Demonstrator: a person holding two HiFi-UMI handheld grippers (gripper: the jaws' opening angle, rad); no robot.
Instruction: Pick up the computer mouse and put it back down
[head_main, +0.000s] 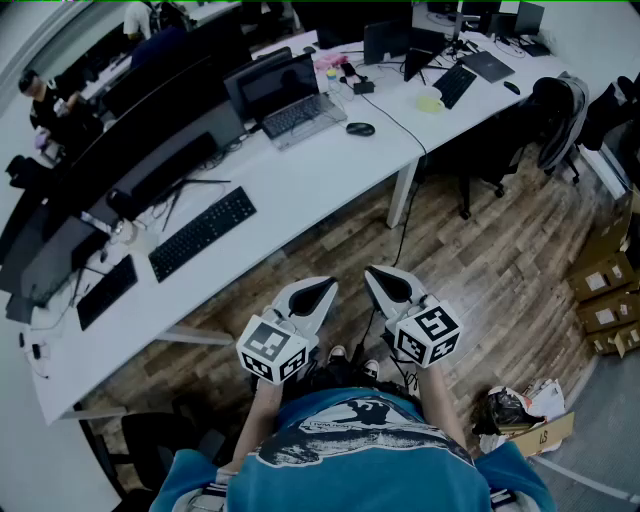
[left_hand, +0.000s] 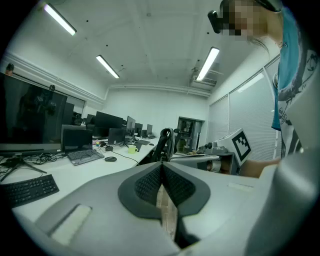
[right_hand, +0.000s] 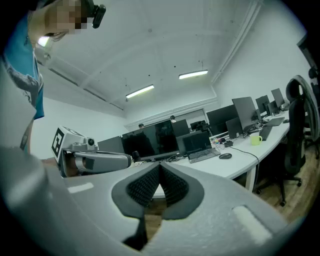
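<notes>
The black computer mouse (head_main: 360, 128) lies on the long white desk (head_main: 300, 190), just right of an open laptop (head_main: 290, 100). It also shows small and far off as the mouse (left_hand: 110, 159) in the left gripper view and the mouse (right_hand: 225, 156) in the right gripper view. Both grippers are held close to the person's body over the wooden floor, well short of the desk. My left gripper (head_main: 322, 290) (left_hand: 161, 167) is shut with nothing in it. My right gripper (head_main: 385, 283) (right_hand: 160, 167) is also shut and holds nothing.
A black keyboard (head_main: 202, 232) and several monitors stand along the desk to the left. A yellow-green mug (head_main: 431, 100) and a cable lie right of the mouse. An office chair (head_main: 560, 110) stands at the far right, cardboard boxes (head_main: 605, 290) on the floor.
</notes>
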